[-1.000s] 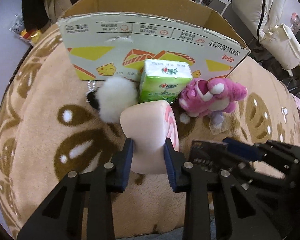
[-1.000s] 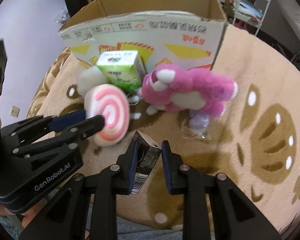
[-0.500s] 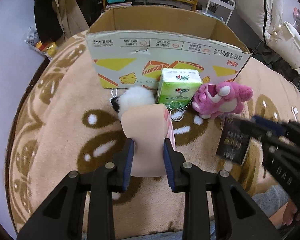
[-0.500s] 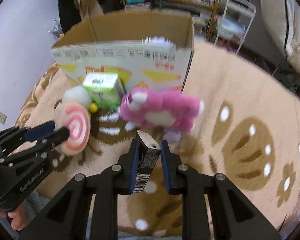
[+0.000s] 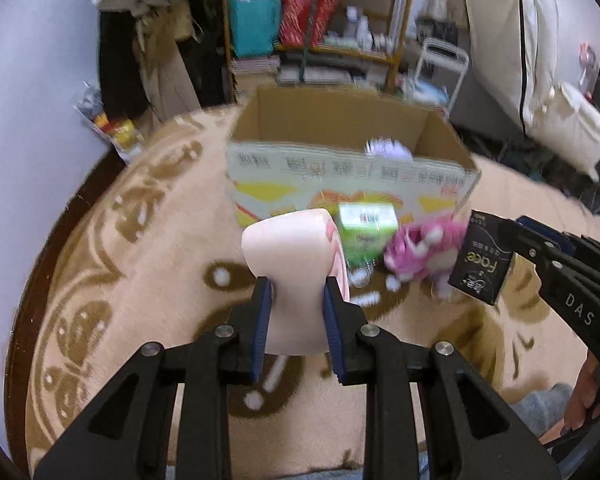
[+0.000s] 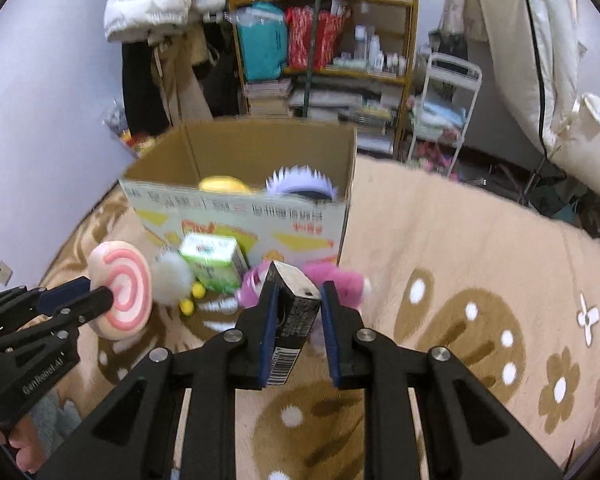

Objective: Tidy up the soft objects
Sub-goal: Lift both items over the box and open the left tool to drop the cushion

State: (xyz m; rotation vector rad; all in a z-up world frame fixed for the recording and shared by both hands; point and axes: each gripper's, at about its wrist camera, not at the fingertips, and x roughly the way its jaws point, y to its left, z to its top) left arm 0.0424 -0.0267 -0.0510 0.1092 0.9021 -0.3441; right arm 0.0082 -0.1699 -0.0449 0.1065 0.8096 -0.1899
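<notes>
Your left gripper (image 5: 295, 322) fingers clench a pink swirl-patterned foam roll (image 5: 290, 258); your right gripper (image 6: 297, 330) fingers clench a small black tissue pack (image 6: 294, 322) above the beige patterned rug (image 6: 460, 280).

Shelf (image 6: 320, 32) cluttered; white rack (image 6: 444, 108), perhaps folding.

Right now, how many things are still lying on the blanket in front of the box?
3 that I can see: the green tissue pack, the white pompom left of it, the pink plush bear right of it. More may hide behind the grippers.
</notes>
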